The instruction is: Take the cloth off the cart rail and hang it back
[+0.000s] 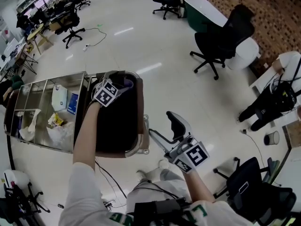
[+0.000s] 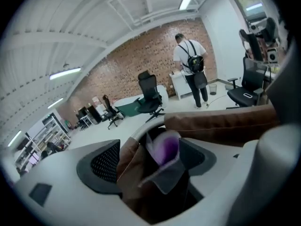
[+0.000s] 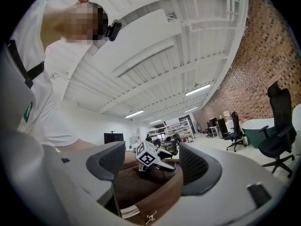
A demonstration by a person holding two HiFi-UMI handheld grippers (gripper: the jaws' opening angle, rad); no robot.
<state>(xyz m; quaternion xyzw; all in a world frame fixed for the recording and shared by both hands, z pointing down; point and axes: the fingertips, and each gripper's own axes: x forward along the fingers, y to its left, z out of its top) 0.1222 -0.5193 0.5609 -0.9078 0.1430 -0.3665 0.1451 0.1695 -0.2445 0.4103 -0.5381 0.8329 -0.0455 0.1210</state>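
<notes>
Cloth [image 2: 164, 147] lies between the spread left tongs [image 2: 149, 157] (right tongs [image 3: 153, 163] likewise spread)

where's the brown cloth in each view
Head view: brown cloth draped over the cart's end, left of centre.
Left gripper view: brown cloth low centre, stretching to the right edge.
Right gripper view: brown cloth bottom centre.
Shared landmark: the brick wall.
</notes>
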